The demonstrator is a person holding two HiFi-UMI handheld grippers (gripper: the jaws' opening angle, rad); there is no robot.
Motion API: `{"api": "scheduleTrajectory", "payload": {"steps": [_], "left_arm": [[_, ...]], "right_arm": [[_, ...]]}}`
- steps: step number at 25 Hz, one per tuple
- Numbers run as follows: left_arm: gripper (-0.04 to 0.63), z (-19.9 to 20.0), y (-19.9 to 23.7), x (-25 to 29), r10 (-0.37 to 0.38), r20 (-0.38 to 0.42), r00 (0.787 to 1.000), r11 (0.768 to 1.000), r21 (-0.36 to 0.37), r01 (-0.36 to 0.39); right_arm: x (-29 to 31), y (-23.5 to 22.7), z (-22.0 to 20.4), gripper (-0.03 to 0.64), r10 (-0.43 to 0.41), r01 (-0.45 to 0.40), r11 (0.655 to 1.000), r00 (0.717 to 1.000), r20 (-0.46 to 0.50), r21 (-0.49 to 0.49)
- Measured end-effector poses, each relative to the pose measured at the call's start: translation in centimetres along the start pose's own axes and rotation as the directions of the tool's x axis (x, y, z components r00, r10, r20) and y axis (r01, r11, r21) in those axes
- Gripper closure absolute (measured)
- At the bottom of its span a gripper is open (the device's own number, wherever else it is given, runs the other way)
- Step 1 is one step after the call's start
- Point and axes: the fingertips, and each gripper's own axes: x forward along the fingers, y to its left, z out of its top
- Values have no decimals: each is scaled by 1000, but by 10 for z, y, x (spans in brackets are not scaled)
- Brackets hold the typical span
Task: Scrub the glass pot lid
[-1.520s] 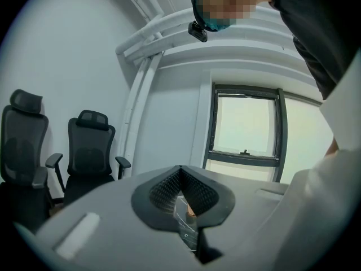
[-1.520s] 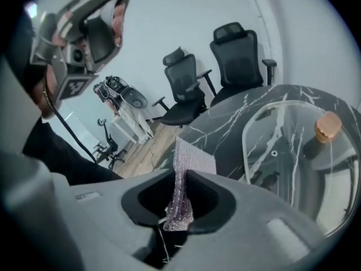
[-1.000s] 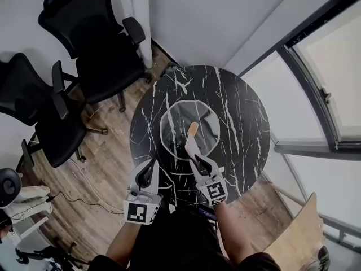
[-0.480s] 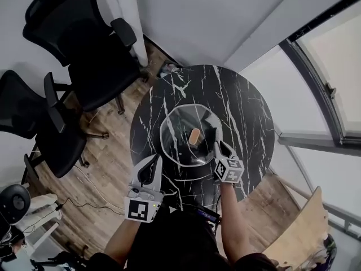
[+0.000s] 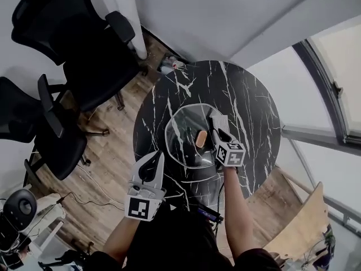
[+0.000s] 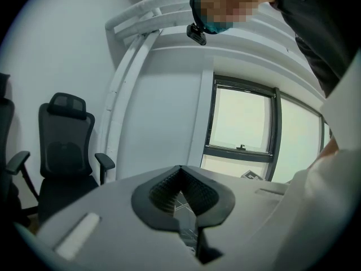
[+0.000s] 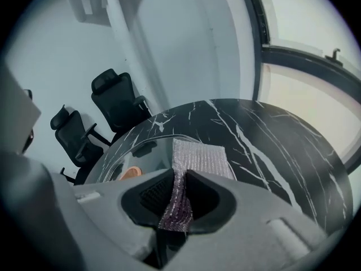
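**A:** Where's the lid (image 5: 183, 131) sitting?

**B:** Flat in the middle of the round black counter (image 5: 254, 112), with its tan knob (image 5: 200, 138) pointing up. That leaves the glass facing upward for scrubbing.

**A:** And the right gripper (image 5: 215, 130)?

**B:** It comes in from 5 o'clock. Its jaws are pinching one end of a grey scrubbing pad (image 7: 200, 157). The free end fans out over the lid's rim at about 3 o'clock from the knob. I'd say that low, slanted hold is meant to lay the pad's broad face on the glass.

**A:** Is the pad actually pressing down?

**B:** I can't tell. In the right gripper view it looks to be lying on the rim, but the gripper's own body hides the near part of the lid and the contact line.

**A:** What about the left gripper (image 5: 155, 160)?

**B:** Its jaws are pressed together on nothing. It hangs off the counter's 7 o'clock edge, well apart from the lid, so it looks parked and isn't steadying anything. Its camera tilts up at a window (image 6: 242, 120) and a chair (image 6: 63, 145), so it shows no lid at all.
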Motion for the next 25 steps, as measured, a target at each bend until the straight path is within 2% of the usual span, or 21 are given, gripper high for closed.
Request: {"api": "scheduleTrajectory", "payload": {"steps": [5, 10, 14, 18, 22, 25], "left_arm": [[592, -5, 15, -2, 15, 3, 1000, 999, -32, -15], [592, -12, 26, -9, 36, -6, 999, 998, -51, -36], [592, -16, 30, -15, 58, -3, 998, 996, -61, -58], [592, -17, 35, -26, 83, 5, 997, 995, -60, -83], [592, -17, 39, -34, 107, 11, 994, 992, -69, -106], [592, -21, 42, -39, 119, 6, 993, 991, -70, -118]], "right_arm": [[19, 14, 19, 546, 53, -55, 998, 997, -47, -28], [38, 41, 32, 546, 111, -125, 984, 988, -109, -126], [52, 63, 36, 546, 154, -190, 957, 973, -171, -218], [60, 85, 35, 546, 159, -246, 898, 954, -254, -365], [64, 105, 31, 546, 139, -291, 812, 938, -316, -507], [65, 122, 21, 546, 134, -322, 754, 929, -345, -572]]}}
